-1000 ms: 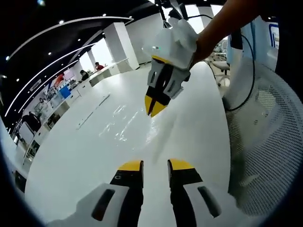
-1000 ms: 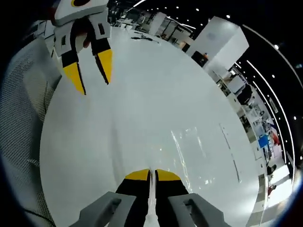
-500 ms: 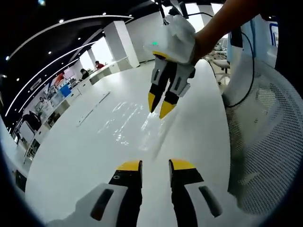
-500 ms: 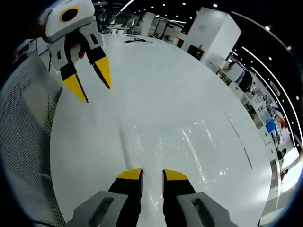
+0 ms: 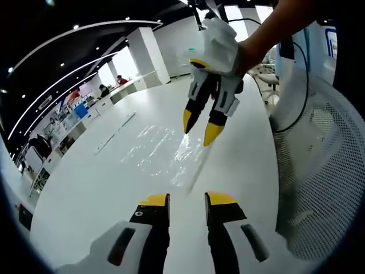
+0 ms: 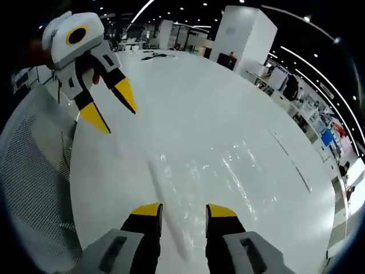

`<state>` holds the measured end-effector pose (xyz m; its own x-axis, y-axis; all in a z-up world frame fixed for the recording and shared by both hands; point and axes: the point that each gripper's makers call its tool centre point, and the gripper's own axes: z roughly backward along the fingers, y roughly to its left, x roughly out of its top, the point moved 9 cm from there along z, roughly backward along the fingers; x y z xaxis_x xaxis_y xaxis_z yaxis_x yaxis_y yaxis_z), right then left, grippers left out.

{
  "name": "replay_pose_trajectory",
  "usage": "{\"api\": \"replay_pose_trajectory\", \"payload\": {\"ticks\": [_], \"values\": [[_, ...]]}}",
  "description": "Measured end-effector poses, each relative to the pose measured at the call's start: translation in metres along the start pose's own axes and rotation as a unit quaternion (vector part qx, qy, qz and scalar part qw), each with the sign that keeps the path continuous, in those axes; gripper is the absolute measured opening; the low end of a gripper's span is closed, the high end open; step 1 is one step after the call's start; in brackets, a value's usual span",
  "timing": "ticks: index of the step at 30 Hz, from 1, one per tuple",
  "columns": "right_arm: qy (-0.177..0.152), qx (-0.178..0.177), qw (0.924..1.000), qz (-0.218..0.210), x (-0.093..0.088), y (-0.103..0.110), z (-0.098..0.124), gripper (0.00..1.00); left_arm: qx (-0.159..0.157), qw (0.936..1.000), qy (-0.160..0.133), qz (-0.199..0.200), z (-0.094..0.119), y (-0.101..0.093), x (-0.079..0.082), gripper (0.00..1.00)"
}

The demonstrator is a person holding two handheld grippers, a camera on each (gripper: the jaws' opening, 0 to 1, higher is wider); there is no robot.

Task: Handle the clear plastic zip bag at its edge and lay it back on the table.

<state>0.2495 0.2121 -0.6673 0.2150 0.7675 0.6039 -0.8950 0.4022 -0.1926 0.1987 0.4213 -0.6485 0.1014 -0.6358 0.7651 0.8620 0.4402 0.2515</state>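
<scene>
The clear zip bag [image 5: 162,151] lies flat on the white table [image 5: 85,188], visible mainly as glare and wrinkles at centre frame in the left gripper view. In the right gripper view the bag [image 6: 228,171] spreads across centre frame, its near edge a pale strip just beyond the jaw tips.

Step in hand, as judged: release and withdraw. Lift each tool straight up and clear of the film; do not drag a jaw across it, since thin plastic is likely to cling and shift. Confirm that no corner is folded.

The right gripper [image 5: 199,127] hangs above the bag's right-hand edge, upper centre of the left gripper view, jaws apart and holding nothing. The left gripper [image 6: 114,108] sits upper left in the right gripper view, well apart from the bag, jaws spread and empty.
</scene>
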Motion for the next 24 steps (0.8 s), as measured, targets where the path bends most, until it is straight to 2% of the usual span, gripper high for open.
{"api": "replay_pose_trajectory", "payload": {"ticks": [4,8,14,17,21,24], "values": [[-0.017,-0.008,0.9998,-0.007,-0.001,0.000,0.005,0.32,0.005,1.0000,0.001,0.004,0.000,0.000,0.000,0.28],[-0.036,-0.014,0.9986,-0.035,-0.004,0.000,0.012,0.33,0.009,0.9999,0.000,0.007,0.001,-0.001,0.001,0.31],[-0.062,-0.022,0.9969,-0.045,-0.008,0.005,0.021,0.32,0.014,0.9997,-0.005,0.019,0.000,-0.003,0.002,0.38],[-0.072,-0.026,0.9957,-0.052,-0.007,0.008,0.027,0.34,0.017,0.9996,-0.005,0.022,0.000,-0.004,0.002,0.41],[-0.080,-0.032,0.9944,-0.062,-0.008,0.009,0.030,0.43,0.019,0.9993,-0.009,0.031,0.001,-0.005,0.004,0.45],[-0.086,-0.034,0.9930,-0.073,-0.009,0.013,0.031,0.45,0.022,0.9992,-0.010,0.032,0.001,-0.005,0.004,0.46]]}}
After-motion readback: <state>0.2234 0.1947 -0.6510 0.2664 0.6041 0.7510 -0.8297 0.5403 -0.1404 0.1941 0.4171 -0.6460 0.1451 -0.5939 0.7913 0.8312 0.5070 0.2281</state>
